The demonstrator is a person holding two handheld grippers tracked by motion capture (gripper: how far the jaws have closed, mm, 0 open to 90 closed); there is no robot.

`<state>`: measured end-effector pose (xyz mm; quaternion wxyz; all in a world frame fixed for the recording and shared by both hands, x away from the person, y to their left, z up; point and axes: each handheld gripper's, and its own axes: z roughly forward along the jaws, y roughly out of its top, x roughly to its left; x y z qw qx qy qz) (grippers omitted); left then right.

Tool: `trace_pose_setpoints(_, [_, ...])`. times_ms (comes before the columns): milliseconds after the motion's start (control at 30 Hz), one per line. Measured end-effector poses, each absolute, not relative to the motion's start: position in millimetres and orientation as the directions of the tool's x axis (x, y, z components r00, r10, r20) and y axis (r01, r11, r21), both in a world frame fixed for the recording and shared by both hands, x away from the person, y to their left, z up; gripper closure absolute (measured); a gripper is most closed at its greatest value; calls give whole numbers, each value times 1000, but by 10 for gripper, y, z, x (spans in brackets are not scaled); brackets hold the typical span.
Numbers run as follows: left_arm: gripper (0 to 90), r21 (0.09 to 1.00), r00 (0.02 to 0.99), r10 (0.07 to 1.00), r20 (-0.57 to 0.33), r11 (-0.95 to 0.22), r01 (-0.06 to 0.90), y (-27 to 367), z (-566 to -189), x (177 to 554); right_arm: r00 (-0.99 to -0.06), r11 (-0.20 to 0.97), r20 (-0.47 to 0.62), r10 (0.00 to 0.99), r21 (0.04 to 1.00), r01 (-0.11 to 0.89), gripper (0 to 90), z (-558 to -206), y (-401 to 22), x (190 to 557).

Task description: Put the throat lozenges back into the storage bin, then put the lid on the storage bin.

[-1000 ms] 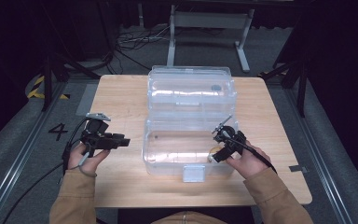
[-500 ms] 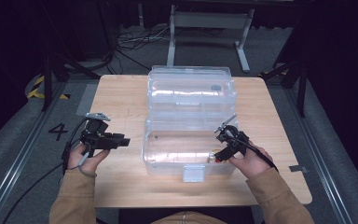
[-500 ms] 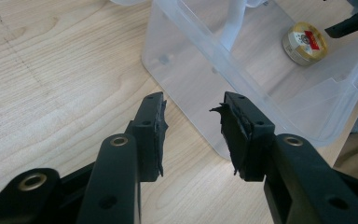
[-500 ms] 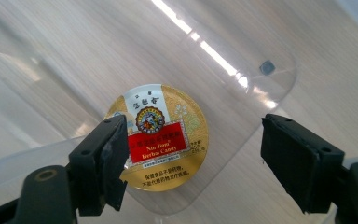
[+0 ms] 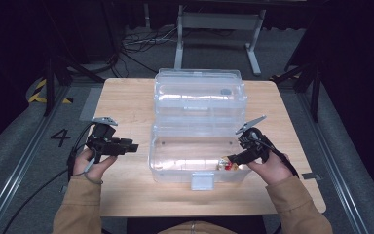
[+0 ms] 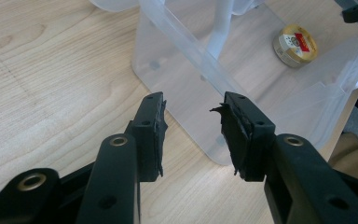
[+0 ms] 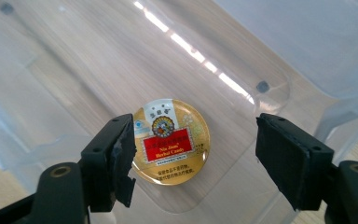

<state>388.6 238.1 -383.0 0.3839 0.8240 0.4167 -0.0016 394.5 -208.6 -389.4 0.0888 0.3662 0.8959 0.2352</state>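
Gold candy tin (image 7: 171,141) x1 in clear box (image 5: 175,165), 2 grippers, R (image 5: 232,158) fingers apart, closing above tin, L (image 6: 193,135) wide, empty.

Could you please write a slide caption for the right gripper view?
Open right hand-held gripper above a round gold candy tin lying flat inside the clear plastic bin.

The small print on the tin (image 7: 172,141) is too blurred to read, and the left jaw covers its edge (the box (image 7: 270,56) runs past every edge).

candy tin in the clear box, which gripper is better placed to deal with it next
Right. The right gripper hangs open just over the tin; the left gripper sits outside the box.
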Motion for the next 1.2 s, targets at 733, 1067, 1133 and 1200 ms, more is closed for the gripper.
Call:
trace_pose_setpoints(733, [587,666,713,632,-304,-394,634,2222,-3692,3770,-767,505,136,627,679,533,311,-3517,-2335,3886])
trace_pose_setpoints(1067, [586,678,779,570,-261,-466,569,1968,-3572,3633,-771,491,141,621,696,523,310,-3487,-2342,3897])
trace_pose_setpoints(1133, [586,676,789,558,-257,-479,560,1927,-3569,3623,-772,491,142,619,697,523,309,-3488,-2341,3894])
trace_pose_setpoints(1200, [586,672,800,544,-252,-496,549,1884,-3571,3616,-770,486,147,620,699,525,308,-3488,-2346,3891])
